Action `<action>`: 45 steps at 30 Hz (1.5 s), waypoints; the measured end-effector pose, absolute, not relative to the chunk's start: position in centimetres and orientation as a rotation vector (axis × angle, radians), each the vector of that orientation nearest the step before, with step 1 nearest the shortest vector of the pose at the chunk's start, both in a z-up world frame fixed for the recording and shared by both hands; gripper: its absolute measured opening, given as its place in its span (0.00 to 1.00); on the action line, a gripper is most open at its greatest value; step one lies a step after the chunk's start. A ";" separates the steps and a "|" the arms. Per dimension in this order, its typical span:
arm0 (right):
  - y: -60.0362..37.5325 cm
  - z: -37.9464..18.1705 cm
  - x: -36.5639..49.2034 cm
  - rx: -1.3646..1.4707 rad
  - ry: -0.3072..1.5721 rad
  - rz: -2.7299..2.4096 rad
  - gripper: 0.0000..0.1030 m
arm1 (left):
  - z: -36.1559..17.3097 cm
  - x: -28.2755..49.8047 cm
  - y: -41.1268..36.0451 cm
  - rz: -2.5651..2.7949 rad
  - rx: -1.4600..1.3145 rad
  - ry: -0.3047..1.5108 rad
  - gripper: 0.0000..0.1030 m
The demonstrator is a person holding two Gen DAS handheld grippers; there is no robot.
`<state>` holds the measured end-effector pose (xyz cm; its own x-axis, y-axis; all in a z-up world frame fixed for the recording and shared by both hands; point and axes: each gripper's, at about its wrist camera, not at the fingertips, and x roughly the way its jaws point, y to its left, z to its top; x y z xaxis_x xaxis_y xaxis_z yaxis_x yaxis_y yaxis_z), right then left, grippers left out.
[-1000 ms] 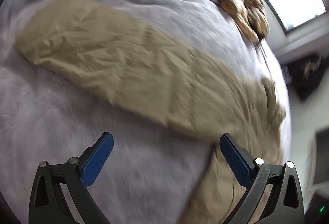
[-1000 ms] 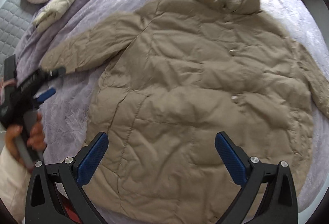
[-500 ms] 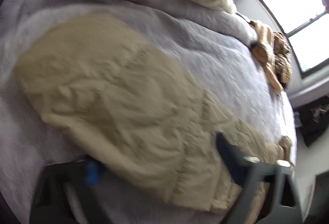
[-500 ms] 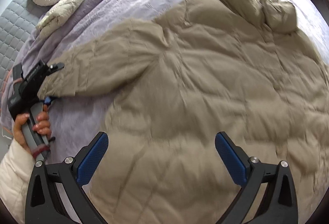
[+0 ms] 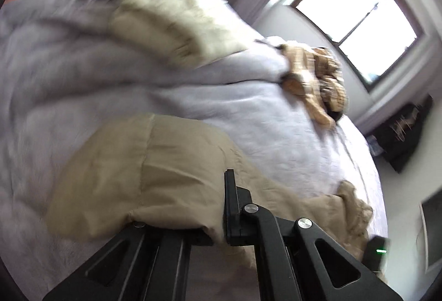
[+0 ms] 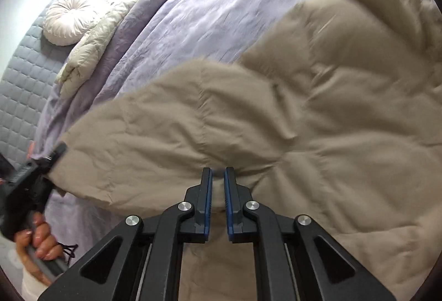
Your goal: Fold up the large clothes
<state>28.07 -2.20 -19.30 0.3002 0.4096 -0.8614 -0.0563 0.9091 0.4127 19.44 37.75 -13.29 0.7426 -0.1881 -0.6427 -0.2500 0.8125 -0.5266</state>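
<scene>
Left gripper (image 5: 221, 220): 1 s ago its jaws stood wide apart over the bedspread (image 5: 276, 121); now they are drawn together on the cuff end of the coat sleeve (image 5: 154, 171), fabric bunched over the left finger and hiding it. In the right wrist view the same tool sits at the sleeve tip, person's hand (image 6: 38, 240) on the handle.

Right gripper (image 6: 218, 190): wide open 0.5 s ago; now its fingers are nearly together, only a narrow slit between the blue pads. It meets the padded coat (image 6: 331, 113) at the fold where sleeve joins body; cannot tell whether cloth is actually pinched, as the slit looks empty.

Coat lies spread flat on the bedspread, hood toward the far edge.

Judgement: both grips just made or attempted; sleeve fold-in across the body looks ready to start. Fold itself not yet begun.
</scene>
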 end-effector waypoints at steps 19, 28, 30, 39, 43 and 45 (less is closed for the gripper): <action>-14.2 -17.5 24.9 0.573 1.224 0.281 0.08 | -8.3 22.5 0.7 -0.520 -0.016 0.818 0.05; -26.0 -17.0 21.1 0.554 1.198 0.020 0.08 | -16.6 20.8 -8.7 -0.463 0.264 1.019 0.10; -27.4 -17.1 21.1 0.573 1.199 0.005 0.09 | -16.8 20.4 -8.4 -0.473 0.260 1.033 0.44; -28.6 -15.4 20.4 0.510 1.172 0.032 0.33 | -13.0 18.9 -2.5 -0.470 0.168 0.970 0.71; -25.8 -12.5 20.2 0.353 1.085 0.085 0.71 | -11.6 20.4 5.1 -0.341 0.016 0.989 0.71; -22.9 -11.2 20.8 0.241 1.042 0.138 0.71 | -11.7 21.5 8.2 -0.276 -0.047 1.008 0.71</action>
<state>20.82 -22.89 -11.19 0.4992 0.2261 -0.8364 0.0012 0.9652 0.2617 21.50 8.19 -11.71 0.5024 -0.2496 -0.8279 0.2064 0.9644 -0.1655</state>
